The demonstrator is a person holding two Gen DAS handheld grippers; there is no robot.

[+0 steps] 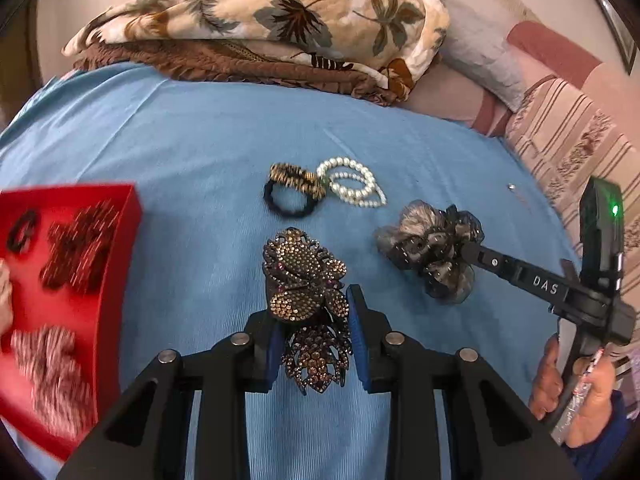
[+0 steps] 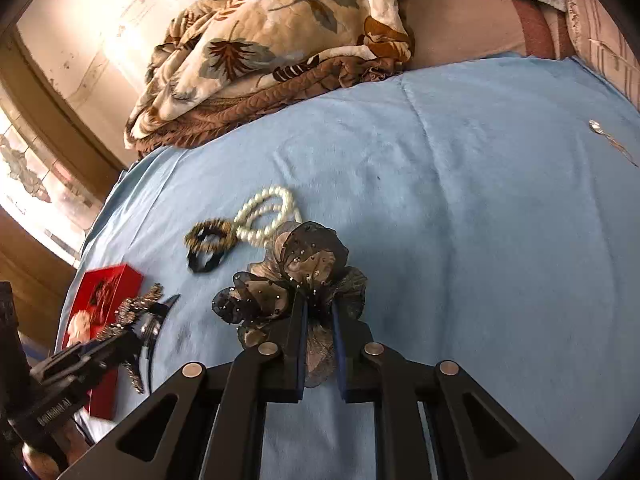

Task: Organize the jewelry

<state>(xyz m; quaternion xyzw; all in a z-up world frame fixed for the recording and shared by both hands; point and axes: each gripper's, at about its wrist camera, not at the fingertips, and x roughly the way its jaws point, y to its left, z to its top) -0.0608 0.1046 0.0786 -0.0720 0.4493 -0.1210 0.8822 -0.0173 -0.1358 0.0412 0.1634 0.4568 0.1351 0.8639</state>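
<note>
On the blue cloth (image 1: pixel 180 152), the red tray (image 1: pixel 120 248) (already holding a few pieces) sits off to the left. The left gripper (image 1: pixel 316 332) clasps the rhinestone hair claw (image 1: pixel 304 280), whose lopsided bulk could twist free in transit. The right gripper (image 2: pixel 320 320) pinches the sheer flower clip (image 2: pixel 296 280); soft petals may slip. The pearl bracelet (image 1: pixel 352 186) could snag.

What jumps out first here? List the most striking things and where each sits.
The rhinestone hair claw sits between the left gripper pads at centre. The right gripper is shut on a sheer black flower scrunchie, right of it. A red tray already holding pieces lies at the blue cloth's left edge.
</note>
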